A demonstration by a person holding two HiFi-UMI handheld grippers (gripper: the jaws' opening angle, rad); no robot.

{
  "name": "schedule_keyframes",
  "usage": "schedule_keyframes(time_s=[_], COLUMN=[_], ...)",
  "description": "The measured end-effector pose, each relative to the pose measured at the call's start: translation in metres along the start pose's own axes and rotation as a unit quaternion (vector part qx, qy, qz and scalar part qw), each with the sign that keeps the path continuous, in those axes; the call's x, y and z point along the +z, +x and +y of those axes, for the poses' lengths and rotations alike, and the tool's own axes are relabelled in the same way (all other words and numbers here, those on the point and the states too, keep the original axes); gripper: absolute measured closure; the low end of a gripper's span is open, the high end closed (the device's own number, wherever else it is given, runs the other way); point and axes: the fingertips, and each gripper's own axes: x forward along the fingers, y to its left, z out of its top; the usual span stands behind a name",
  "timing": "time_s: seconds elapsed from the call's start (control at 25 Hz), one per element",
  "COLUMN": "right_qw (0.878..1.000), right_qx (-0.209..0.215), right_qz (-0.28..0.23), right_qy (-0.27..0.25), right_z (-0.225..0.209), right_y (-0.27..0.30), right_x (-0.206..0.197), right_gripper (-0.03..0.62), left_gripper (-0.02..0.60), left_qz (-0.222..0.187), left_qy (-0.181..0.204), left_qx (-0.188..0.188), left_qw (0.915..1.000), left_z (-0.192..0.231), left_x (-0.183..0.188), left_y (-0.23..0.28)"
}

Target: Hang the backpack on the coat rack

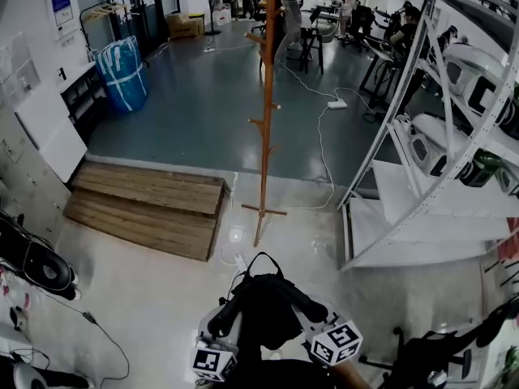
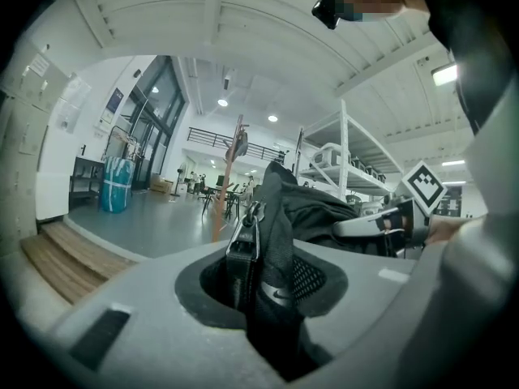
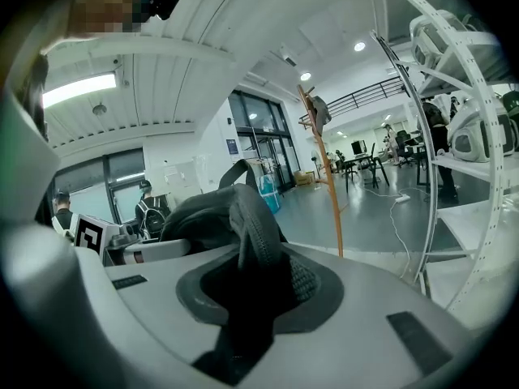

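A black backpack [image 1: 263, 306] hangs between my two grippers at the bottom middle of the head view, its top loop pointing toward the rack. My left gripper [image 1: 220, 321] is shut on the backpack's left side, and in the left gripper view a strap with a zipper pull [image 2: 243, 245] sits clamped in the jaws. My right gripper [image 1: 314, 313] is shut on the right side, where a padded strap [image 3: 251, 233] fills the jaws. The wooden coat rack [image 1: 266, 120] stands upright straight ahead, a short way beyond the backpack, with bare pegs along its pole.
A low wooden platform [image 1: 150, 205] lies left of the rack's foot. White shelving [image 1: 422, 136] with gear lines the right side. A white cable and power strip [image 1: 336, 104] run across the floor behind the rack. A blue wrapped drum [image 1: 123, 73] stands far left. People are far back.
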Motion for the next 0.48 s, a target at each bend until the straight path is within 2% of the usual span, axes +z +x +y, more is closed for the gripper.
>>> schedule_keyframes(time_s=[0.48], right_qw=[1.000], right_qx=[-0.012], right_qz=[-0.023], right_qy=[0.007], right_z=[-0.014], right_y=[0.129], right_x=[0.062], right_gripper=[0.513], left_gripper=[0.465], left_qz=[-0.004], left_qy=[0.020], left_qx=[-0.031], left_qw=[0.9993], left_z=[0.117], left_x=[0.054], left_y=[0.081])
